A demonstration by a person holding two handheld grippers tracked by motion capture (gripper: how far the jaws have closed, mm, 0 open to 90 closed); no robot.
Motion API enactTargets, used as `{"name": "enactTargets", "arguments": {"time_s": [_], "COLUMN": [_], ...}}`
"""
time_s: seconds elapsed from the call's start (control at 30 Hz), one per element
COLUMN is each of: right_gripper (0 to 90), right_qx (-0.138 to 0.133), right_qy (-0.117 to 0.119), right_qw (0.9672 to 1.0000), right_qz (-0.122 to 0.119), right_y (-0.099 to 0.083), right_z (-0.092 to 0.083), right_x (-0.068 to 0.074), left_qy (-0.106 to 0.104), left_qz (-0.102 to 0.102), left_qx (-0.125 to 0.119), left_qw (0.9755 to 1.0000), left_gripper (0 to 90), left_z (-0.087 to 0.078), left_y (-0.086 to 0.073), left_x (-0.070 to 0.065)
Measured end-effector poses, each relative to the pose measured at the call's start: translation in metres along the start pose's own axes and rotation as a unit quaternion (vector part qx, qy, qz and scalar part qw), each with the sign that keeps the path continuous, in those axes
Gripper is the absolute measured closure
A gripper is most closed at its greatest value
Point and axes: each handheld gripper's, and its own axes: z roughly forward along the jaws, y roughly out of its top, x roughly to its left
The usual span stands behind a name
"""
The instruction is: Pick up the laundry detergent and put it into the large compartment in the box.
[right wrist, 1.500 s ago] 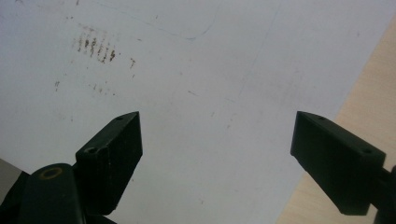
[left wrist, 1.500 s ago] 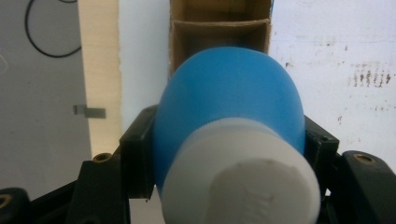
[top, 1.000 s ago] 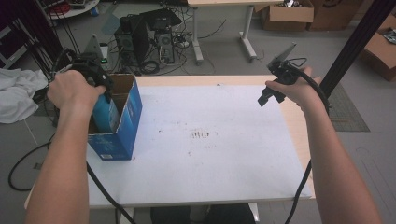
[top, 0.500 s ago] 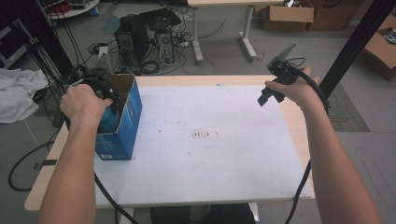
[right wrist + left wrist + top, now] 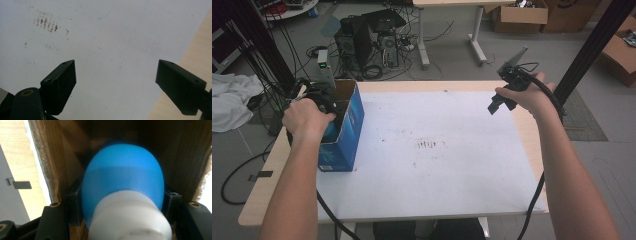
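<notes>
A blue cardboard box (image 5: 346, 131) stands open-topped at the table's left edge. My left gripper (image 5: 321, 101), mostly covered by the hand, reaches down into it. In the left gripper view the left gripper (image 5: 122, 203) is shut on a blue bulb-shaped object (image 5: 122, 177) with a white base, and the box's brown inner walls (image 5: 62, 157) stand close around it. My right gripper (image 5: 498, 103) hangs above the table's far right, jaws pointing down. In its own view the right gripper (image 5: 116, 75) is open with nothing between the jaws, over the white sheet (image 5: 100, 37).
A white sheet (image 5: 437, 175) with small brown marks (image 5: 427, 145) covers most of the wooden table (image 5: 267, 185). A black post (image 5: 592, 45) rises at the right. Behind the table are a computer tower (image 5: 362, 35), cables and cardboard boxes (image 5: 517, 15).
The left hand has sunk lower into the blue box with the blue object still gripped. The right hand has stayed where it was.
</notes>
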Motion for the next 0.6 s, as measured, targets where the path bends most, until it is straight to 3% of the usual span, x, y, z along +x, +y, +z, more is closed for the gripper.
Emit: {"name": "enactTargets", "arguments": {"time_s": [0.6], "right_gripper": [16.8], "right_qx": [0.0], "right_qy": [0.0], "right_qw": [1.0], "right_qz": [0.001], "right_y": [-0.0015], "right_z": [0.0012], "right_x": [-0.0006], "left_qy": [-0.001], "left_qz": [0.001], "left_qx": [0.004], "left_qw": [1.0], "left_gripper": [37.5], "left_z": [0.0022], "left_y": [0.0004], "left_x": [-0.0006]}}
